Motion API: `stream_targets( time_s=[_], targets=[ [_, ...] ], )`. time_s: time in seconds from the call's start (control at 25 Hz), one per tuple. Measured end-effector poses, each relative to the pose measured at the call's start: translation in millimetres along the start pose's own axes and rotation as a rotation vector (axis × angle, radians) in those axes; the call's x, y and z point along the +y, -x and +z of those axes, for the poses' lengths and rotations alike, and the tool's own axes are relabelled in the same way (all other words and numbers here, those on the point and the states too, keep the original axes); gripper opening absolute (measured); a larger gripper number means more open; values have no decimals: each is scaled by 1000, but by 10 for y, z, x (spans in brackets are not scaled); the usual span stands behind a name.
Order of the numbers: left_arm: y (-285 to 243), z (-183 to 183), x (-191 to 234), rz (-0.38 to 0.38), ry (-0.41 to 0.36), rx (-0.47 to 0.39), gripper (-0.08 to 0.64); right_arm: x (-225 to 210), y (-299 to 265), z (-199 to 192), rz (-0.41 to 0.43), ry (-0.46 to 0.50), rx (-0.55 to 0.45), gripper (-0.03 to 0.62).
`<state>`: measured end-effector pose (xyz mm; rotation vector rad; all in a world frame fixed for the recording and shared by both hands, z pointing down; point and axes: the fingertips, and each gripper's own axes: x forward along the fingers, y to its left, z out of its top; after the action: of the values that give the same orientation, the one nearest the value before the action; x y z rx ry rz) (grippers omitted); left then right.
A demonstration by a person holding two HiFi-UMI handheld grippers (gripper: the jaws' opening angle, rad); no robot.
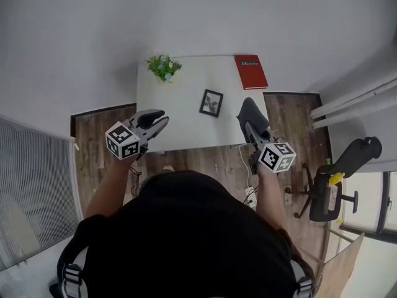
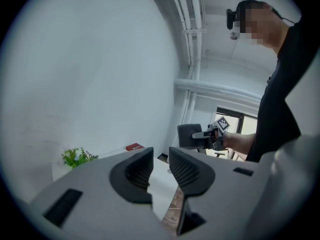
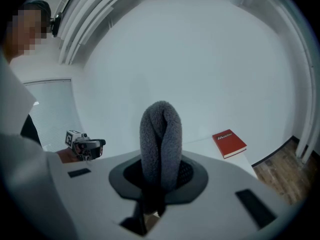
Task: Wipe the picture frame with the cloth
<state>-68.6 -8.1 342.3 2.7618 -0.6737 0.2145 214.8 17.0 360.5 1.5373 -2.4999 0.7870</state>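
– Cloth [image 3: 160, 139] is grey and fleecy, folded over and pinched in the right hand-held gripper [image 1: 250, 128], standing up out of its jaws. Where's the picture frame?
– The picture frame [image 1: 211, 102] sits near the middle of the white surface [image 1: 180, 132], apart from both tools, which hang over the near edge
– And the left hand-held gripper [image 1: 162, 119]?
– Its jaws are a narrow way apart with nothing between them. I'd bring it to the frame's edge to steady it, since a small frame likely slides or tips under a push. Then I'd draw the cloth's folded end across the face with light pressure
– Anything in the way?
– A small green plant [image 1: 164, 67] at the far left corner and a red book [image 1: 250, 71] at the far right, neither close to the frame. Around the surface there's wood floor [image 1: 205, 160], a pale wall and an office chair [image 1: 335, 188] off to the right
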Motion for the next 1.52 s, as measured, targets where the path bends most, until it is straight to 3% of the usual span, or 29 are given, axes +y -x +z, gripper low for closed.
stream_targets(
  time_s=[0.24, 0.76, 1.52],
  targets=[
    [-168, 1, 120, -4, 4, 6, 104, -152, -117, 88, -12, 10, 9, 46],
    [-880, 43, 443, -89, -8, 55, 104, -629, -473, 319, -55, -6, 23, 48],
    [-1294, -305, 968, -98, 38, 127, 104, -1115, -1084, 171, -100, -25, 124, 47]
  ],
)
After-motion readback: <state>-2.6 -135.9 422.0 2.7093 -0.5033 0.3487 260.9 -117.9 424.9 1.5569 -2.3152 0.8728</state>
